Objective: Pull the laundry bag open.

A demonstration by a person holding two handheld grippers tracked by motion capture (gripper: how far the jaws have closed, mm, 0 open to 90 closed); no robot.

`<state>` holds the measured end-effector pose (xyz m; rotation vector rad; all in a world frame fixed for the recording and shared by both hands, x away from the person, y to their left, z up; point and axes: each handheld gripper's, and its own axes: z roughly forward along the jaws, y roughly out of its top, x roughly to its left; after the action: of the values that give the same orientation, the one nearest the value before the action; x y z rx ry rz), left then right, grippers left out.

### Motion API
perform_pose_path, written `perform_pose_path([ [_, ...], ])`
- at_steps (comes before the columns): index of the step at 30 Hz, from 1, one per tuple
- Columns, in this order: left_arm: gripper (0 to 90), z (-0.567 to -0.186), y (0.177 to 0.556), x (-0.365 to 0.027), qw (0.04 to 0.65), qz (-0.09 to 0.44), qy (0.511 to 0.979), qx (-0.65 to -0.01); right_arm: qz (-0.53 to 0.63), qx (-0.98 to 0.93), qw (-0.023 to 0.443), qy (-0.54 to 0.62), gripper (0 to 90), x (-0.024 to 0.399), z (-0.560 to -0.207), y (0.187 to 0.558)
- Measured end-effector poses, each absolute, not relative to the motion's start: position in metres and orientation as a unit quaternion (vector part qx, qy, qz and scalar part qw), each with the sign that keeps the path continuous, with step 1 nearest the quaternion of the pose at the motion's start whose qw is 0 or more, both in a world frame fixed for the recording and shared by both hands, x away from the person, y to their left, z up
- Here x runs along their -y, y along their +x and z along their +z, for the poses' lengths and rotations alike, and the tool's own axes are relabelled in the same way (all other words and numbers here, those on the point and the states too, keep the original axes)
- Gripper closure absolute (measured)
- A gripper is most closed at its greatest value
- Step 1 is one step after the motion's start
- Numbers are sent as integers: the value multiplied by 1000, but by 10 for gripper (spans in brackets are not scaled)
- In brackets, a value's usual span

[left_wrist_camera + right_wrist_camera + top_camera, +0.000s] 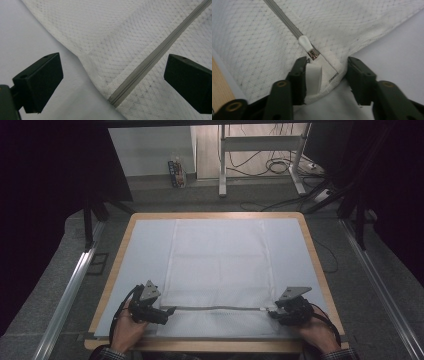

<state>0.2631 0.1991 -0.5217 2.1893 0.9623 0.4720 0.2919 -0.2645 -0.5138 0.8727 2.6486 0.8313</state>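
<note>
My left tongs (112, 82) gape over the zipper (160, 50); right tongs (325, 75) loosely bracket the bag (220, 265) corner, ungripped. Next: clamp firmly.

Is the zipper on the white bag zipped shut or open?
Zipped shut, where it shows. The grey zipper runs as one closed line across the white mesh bag, and its white pull sits at the end by the right gripper.
</note>
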Motion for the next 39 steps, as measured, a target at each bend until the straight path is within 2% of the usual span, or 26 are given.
perform_pose_path([
  [7, 30, -520, 263, -198, 345, 177, 843, -373, 289, -910, 113, 276, 803, 262, -513, 287],
  [17, 33, -516, 264, -190, 355, 157, 843, -371, 307, -908, 92, 271, 815, 266, -505, 291],
  [20, 32, -512, 264, -187, 376, 140, 839, -367, 320, -903, 83, 273, 813, 267, -502, 291],
  [29, 139, -505, 261, -168, 387, 134, 850, -332, 345, -895, 91, 267, 814, 265, -492, 289],
  [39, 168, -500, 265, -138, 405, 100, 861, -291, 354, -894, 87, 262, 813, 264, -488, 289],
])
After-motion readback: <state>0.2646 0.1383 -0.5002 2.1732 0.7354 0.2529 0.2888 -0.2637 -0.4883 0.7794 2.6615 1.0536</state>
